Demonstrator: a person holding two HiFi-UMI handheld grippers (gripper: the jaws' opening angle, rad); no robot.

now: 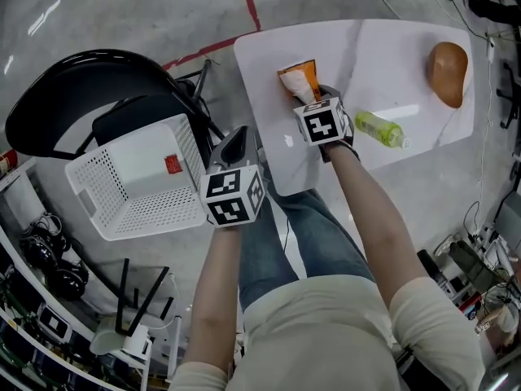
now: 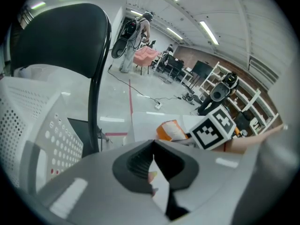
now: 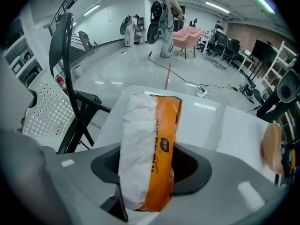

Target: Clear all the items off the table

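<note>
An orange and white snack bag (image 1: 297,78) lies on the white table (image 1: 383,55) near its left edge. My right gripper (image 1: 314,98) points steeply down over the bag's near end. In the right gripper view the bag (image 3: 149,139) fills the gap and my right gripper (image 3: 147,165) has both pads against its sides. My left gripper (image 1: 236,142) hangs off the table's left side, between table and basket, shut with nothing in it. In the left gripper view its jaws meet (image 2: 152,161), and the bag (image 2: 171,130) shows beyond them.
A green bottle (image 1: 380,129) lies on the table right of my right gripper, and a brown bun (image 1: 448,72) sits at the far right. A white perforated basket (image 1: 134,182) with a small red item (image 1: 172,164) rests on a black chair (image 1: 77,84) at the left.
</note>
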